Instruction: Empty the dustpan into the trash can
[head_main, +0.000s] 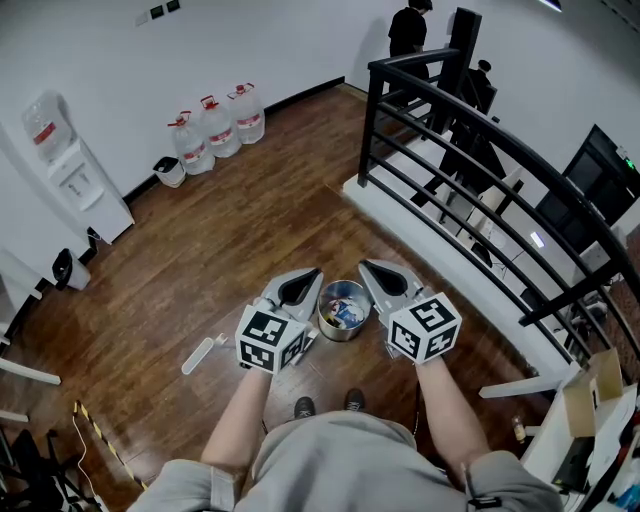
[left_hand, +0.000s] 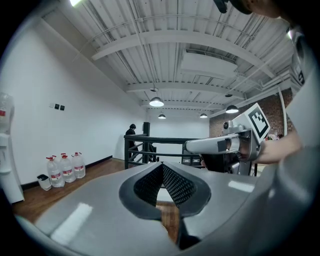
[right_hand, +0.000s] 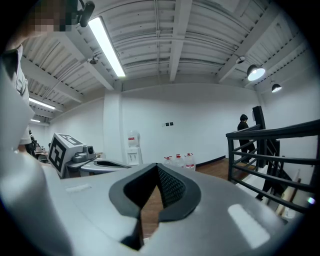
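The trash can (head_main: 343, 310) is seen on the floor (head_main: 230, 250) between the tools. The left gripper (head_main: 303, 283) and right gripper (head_main: 383, 277) are held closed and empty. Nothing is picked up yet: a white piece (head_main: 200, 354) at eight o'clock of the can, perhaps the dustpan, must be grasped first.

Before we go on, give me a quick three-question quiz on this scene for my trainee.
1. True or false: the left gripper holds something between its jaws.
2. In the head view, the trash can stands: A) left of both grippers; B) between the left gripper and the right gripper; C) right of both grippers.
3. How many big water bottles show in the head view?

Key:
1. False: its jaws are shut on nothing.
2. B.
3. Three.
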